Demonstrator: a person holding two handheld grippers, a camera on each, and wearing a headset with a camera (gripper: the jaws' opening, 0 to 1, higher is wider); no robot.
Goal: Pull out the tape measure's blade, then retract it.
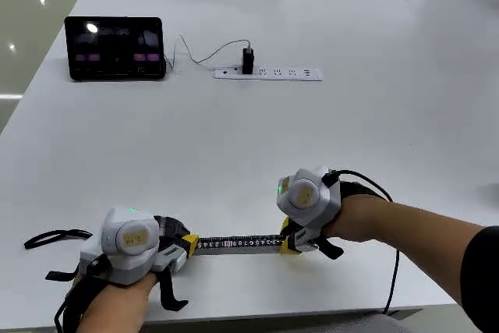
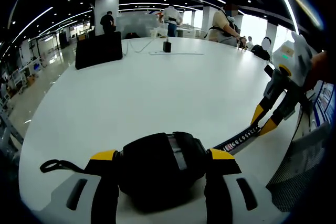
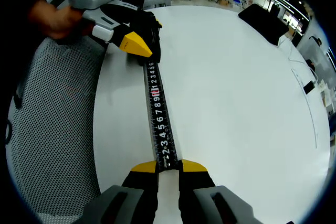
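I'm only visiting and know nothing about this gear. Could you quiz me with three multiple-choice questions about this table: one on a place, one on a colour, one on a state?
1. Where does the tablet stand?
A. far left part of the table
B. at the near edge
C. on the floor

2. What colour is the tape measure's case?
A. red
B. black
C. white

3. How is the blade?
A. fully wound in
B. snapped off
C. pulled out

Answers:
1 A: in the head view it stands far back on the left.
2 B: the left gripper clamps a black case.
3 C: its numbered length runs from the case to the right gripper, shut on its end.
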